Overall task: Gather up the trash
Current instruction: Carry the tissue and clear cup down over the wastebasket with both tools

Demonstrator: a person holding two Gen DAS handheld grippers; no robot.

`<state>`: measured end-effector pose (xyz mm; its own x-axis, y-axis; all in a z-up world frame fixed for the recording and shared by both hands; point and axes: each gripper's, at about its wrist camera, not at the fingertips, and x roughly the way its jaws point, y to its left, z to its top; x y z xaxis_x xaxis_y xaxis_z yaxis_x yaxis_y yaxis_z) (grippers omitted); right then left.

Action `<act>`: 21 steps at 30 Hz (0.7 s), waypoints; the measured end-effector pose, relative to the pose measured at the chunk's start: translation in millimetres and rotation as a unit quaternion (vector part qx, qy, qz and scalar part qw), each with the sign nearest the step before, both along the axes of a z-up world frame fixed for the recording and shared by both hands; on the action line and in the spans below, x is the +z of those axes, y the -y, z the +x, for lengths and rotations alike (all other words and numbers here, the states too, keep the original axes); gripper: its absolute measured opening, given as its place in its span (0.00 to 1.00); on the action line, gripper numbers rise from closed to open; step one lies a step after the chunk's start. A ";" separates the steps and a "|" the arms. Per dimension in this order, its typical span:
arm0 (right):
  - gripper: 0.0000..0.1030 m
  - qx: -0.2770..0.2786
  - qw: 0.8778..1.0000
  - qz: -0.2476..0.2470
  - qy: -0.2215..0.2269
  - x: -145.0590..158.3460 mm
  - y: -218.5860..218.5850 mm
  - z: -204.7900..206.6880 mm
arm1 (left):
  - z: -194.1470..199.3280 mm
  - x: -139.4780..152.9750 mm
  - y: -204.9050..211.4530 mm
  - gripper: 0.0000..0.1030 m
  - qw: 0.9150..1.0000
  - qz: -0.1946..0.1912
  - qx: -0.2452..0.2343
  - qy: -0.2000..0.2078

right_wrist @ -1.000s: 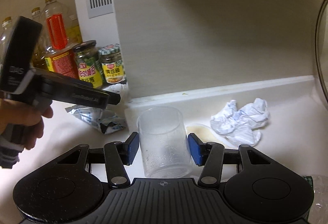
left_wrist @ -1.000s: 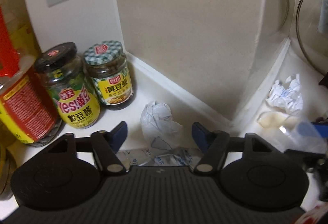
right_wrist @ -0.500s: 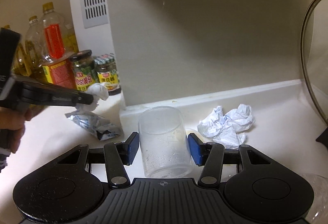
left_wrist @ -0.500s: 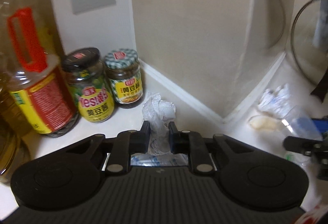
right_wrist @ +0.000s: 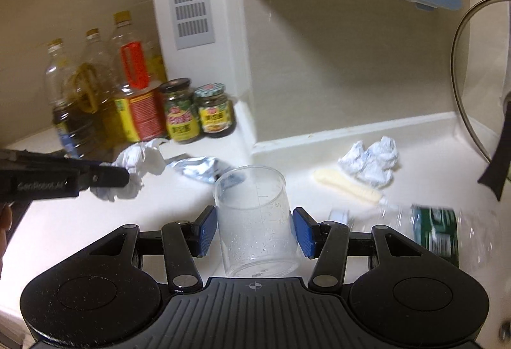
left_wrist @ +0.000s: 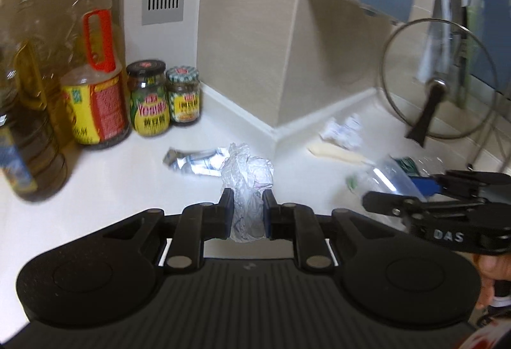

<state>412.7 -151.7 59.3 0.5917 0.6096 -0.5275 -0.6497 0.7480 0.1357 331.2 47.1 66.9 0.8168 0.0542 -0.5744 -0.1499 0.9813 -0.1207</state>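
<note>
My left gripper (left_wrist: 247, 203) is shut on a crumpled white paper ball (left_wrist: 247, 179) and holds it above the white counter (left_wrist: 111, 189); it also shows in the right wrist view (right_wrist: 137, 163). My right gripper (right_wrist: 254, 229) is shut on a clear plastic measuring cup (right_wrist: 255, 218), held upright. A silver foil wrapper (left_wrist: 194, 162) lies on the counter behind the ball. A second crumpled paper (right_wrist: 370, 163) and a pale yellowish strip (right_wrist: 346, 186) lie near the wall at the right.
Oil bottles (left_wrist: 92, 87) and two sauce jars (left_wrist: 166, 100) stand at the back left. A wall corner (left_wrist: 274, 132) juts into the counter. A glass pot lid (left_wrist: 437, 84) leans at the right. A clear plastic bottle with a green label (right_wrist: 437, 234) lies beside my right gripper.
My left gripper closed on the paper ball, lifted it and drew back from the jars toward the right gripper. The right gripper kept hold of the cup.
</note>
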 end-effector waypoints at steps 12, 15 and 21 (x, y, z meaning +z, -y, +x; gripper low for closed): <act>0.51 -0.007 1.000 -0.007 -0.025 -3.9 -1.0 -118.6 | -117.1 -18.3 10.6 0.16 0.998 -0.029 -0.040 -0.026; 0.51 -0.006 0.999 -0.012 -0.033 -9.3 -3.5 -144.1 | -139.9 -23.6 10.6 0.16 0.998 -0.033 -0.048 -0.034; 0.51 0.009 0.998 -0.039 -0.038 -27.1 -2.5 -189.6 | -173.8 -36.9 13.5 0.16 0.996 -0.043 -0.063 -0.055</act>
